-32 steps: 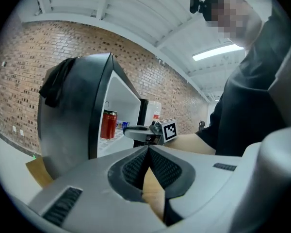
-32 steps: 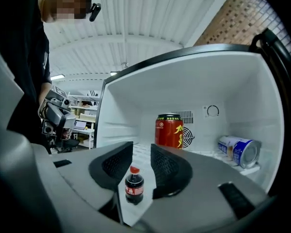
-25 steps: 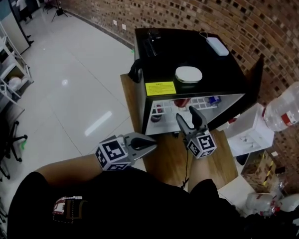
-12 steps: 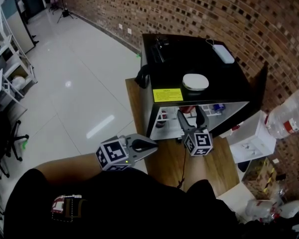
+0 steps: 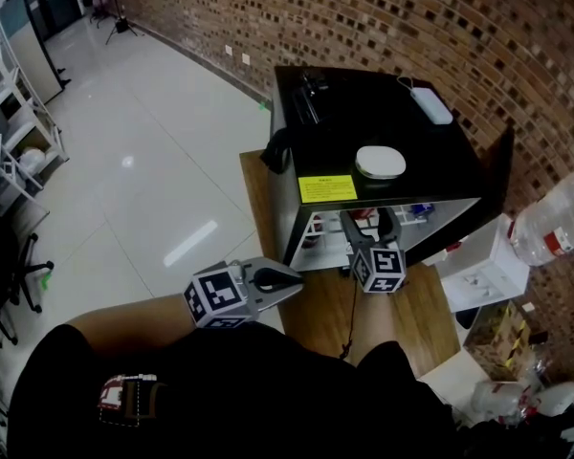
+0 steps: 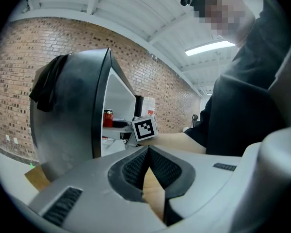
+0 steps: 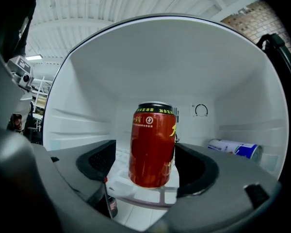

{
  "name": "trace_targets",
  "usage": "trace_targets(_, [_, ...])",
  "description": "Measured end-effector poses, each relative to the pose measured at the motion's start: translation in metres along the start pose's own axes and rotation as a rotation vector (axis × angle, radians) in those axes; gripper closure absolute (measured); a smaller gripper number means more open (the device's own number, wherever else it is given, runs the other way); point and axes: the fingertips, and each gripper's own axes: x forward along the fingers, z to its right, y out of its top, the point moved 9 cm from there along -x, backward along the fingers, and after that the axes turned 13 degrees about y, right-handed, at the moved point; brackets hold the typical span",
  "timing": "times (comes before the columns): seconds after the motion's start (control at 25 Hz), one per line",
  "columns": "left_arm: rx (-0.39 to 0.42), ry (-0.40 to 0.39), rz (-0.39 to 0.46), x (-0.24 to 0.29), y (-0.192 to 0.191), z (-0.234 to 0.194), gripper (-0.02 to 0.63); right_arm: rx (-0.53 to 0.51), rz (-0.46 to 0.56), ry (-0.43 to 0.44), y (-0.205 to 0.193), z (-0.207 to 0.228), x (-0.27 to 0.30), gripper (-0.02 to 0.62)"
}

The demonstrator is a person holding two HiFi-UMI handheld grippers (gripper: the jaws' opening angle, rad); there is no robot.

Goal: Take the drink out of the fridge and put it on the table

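1. Right gripper view: reaching the right gripper (image 7: 149,165) level into the black mini fridge (image 5: 364,113), having just been spreading its jaws wide, now flanking a red drink can (image 7: 152,144) without yet pressing on it.
2. Leaving the can upright on the white shelf (image 7: 136,191) inside the fridge, well apart from a blue-and-white can (image 7: 235,149) lying on its side at the right.
3. Holding the left gripper (image 5: 287,280) closed on nothing, low and left of the fridge front.
4. Judging the job as barely begun: fridge door (image 5: 493,175) already swung open and the reach made; clamping the can, drawing it out and setting it on the wooden table (image 5: 402,318) all left to do.
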Motion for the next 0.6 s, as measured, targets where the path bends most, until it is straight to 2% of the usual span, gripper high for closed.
trace_targets(0.4, [0.014, -0.025, 0.028, 0.001, 0.002, -0.008, 0.614, -0.009, -0.034, -0.028, 0.002, 0.004, 0.009, 0.23])
trace_targets(0.48, [-0.01, -0.03, 0.039, 0.001, 0.005, -0.01, 0.614, -0.011, -0.036, -0.029, 0.002, 0.003, 0.01, 0.23])
trace_targets(0.6, [-0.1, -0.065, 0.05, 0.003, 0.009, -0.012, 0.614, -0.019, -0.037, -0.038, 0.002, 0.003, 0.01, 0.235])
